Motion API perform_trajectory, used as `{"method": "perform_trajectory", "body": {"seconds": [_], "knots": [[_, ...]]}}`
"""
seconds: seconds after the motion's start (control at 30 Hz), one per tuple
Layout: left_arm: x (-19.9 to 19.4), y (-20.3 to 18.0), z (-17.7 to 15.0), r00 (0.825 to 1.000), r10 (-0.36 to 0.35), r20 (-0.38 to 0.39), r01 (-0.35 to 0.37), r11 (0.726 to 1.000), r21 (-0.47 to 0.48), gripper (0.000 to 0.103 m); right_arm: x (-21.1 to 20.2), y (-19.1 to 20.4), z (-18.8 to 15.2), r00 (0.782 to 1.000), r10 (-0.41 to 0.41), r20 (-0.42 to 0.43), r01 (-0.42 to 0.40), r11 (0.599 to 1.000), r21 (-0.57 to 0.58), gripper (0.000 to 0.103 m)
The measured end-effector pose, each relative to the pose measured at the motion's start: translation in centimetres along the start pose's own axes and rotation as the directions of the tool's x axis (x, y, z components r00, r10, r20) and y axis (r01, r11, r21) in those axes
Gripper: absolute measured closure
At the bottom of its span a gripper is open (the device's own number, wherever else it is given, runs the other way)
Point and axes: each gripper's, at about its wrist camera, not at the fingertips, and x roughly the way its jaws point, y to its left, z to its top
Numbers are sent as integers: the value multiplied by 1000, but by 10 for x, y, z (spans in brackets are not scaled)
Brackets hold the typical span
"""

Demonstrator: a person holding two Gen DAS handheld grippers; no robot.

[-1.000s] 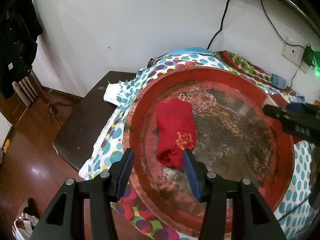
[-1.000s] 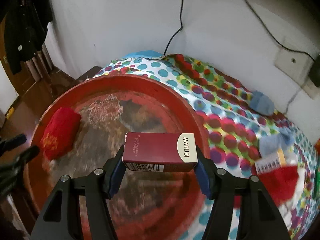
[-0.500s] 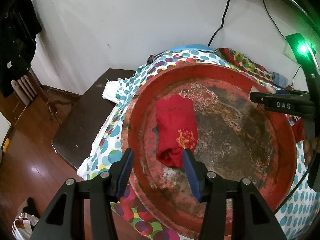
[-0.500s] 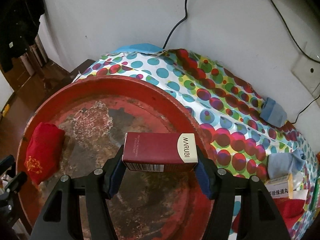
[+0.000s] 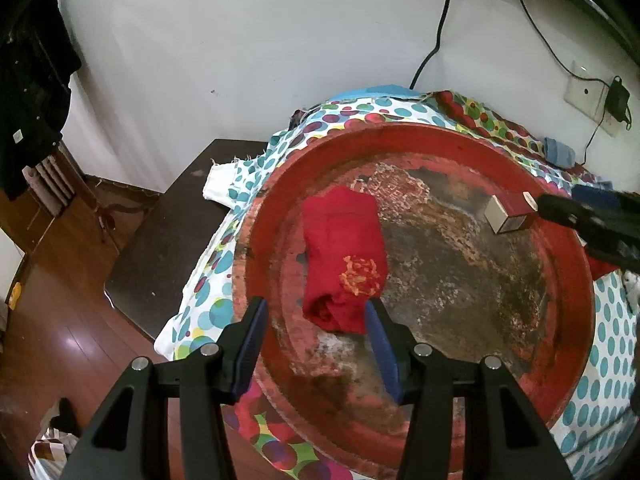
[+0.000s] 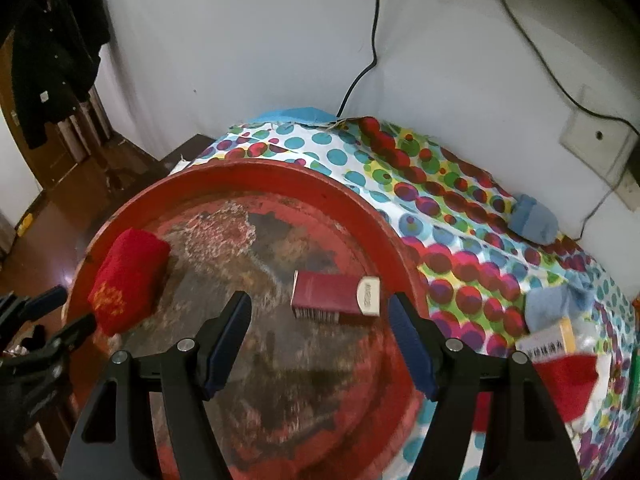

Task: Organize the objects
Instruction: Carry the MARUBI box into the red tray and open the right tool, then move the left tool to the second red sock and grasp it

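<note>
On tray (image 6: pixel 240 178) | right tool (image 6: pixel 320 320) opening, clear of maroon box (image 6: pixel 334 295)

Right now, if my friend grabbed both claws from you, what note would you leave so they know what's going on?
Left claw: open, empty, hovering by the near end of the red sock.
Right claw: jaws opening, nothing gripped; the dark red box lies free on the tray beyond its tips.
Done: sock and box both sit in the big red tray.
Left: on the spotted cloth to the right lie two blue socks, a yellow box and something red. They probably go in the tray next.
</note>
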Motion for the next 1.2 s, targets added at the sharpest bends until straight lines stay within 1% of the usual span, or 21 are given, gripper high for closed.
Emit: {"method": "perform_trajectory", "body": {"seconds": [0.2, 0.27, 0.3, 0.33, 0.4, 0.47, 0.57, 0.67, 0.7, 0.73, 0.8, 0.9, 0.93, 1.0, 1.07, 1.1, 1.13, 1.17, 1.2], "knots": [[-1, -13, -2, 1000, 12, 5, -12, 1000, 27, 52, -34, -19, -37, 999, 21, 35, -22, 998, 55, 34], [-3, -18, -2, 1000, 14, 12, -15, 999, 40, 52, -46, -31, -54, 999, 10, 47, -14, 997, 77, 34], [-4, -21, -3, 1000, 16, 16, -17, 999, 46, 52, -53, -39, -63, 999, -4, 53, -1, 996, 88, 33], [-5, -25, -4, 1000, 15, 20, -16, 998, 56, 52, -58, -46, -70, 998, -14, 57, 9, 995, 98, 29], [-6, -32, -5, 1000, 10, 25, -12, 997, 70, 52, -71, -66, -90, 995, -66, 69, 57, 991, 120, 24], [-7, -38, -5, 1000, 0, 30, -3, 997, 79, 52, -79, -85, -105, 992, -105, 71, 95, 987, 129, 24], [-7, -48, -6, 1000, -14, 28, 11, 995, 101, 52, -86, -122, -128, 977, -207, 48, 198, 969, 145, 24], [-10, -62, -8, 999, 7, 43, -14, 988, 154, 52, -91, -156, -145, 957, -287, 28, 279, 947, 160, 24], [-11, -66, -9, 999, 16, 48, -23, 985, 169, 52, -91, -164, -148, 954, -300, 26, 292, 943, 162, 24], [-14, -71, -9, 999, 20, 51, -29, 982, 188, 52, -89, -174, -153, 955, -298, 17, 291, 943, 164, 24], [-19, -78, -10, 999, 5, 54, -16, 979, 202, 52, -84, -187, -160, 952, -305, 4, 300, 939, 167, 24], [-30, -92, -10, 997, -52, 50, 41, 979, 200, 52, -77, -197, -164, 952, -305, 3, 300, 938, 172, 24], [-34, -101, -10, 996, -81, 44, 70, 976, 208, 52, -73, -201, -165, 953, -302, 6, 296, 938, 178, 24], [-39, -122, -8, 994, -98, 44, 84, 964, 251, 52, -69, -205, -166, 957, -290, 9, 283, 941, 184, 24], [-41, -143, -7, 994, -98, 45, 81, 952, 294, 52, -63, -210, -165, 962, -274, 13, 267, 945, 190, 25], [-43, -154, -6, 993, -105, 46, 85, 946, 314, 52, -60, -211, -164, 962, -271, 15, 263, 945, 193, 27], [-43, -166, -5, 992, -120, 44, 99, 938, 332, 52, -59, -213, -165, 963, -267, 19, 258, 946, 195, 32], [-44, -181, -3, 989, -145, 36, 124, 929, 349, 52, -57, -213, -165, 965, -260, 20, 252, 948, 196, 35], [-44, -193, -2, 985, -169, 30, 147, 921, 362, 52, -55, -215, -165, 968, -252, 23, 242, 950, 198, 45]]}}
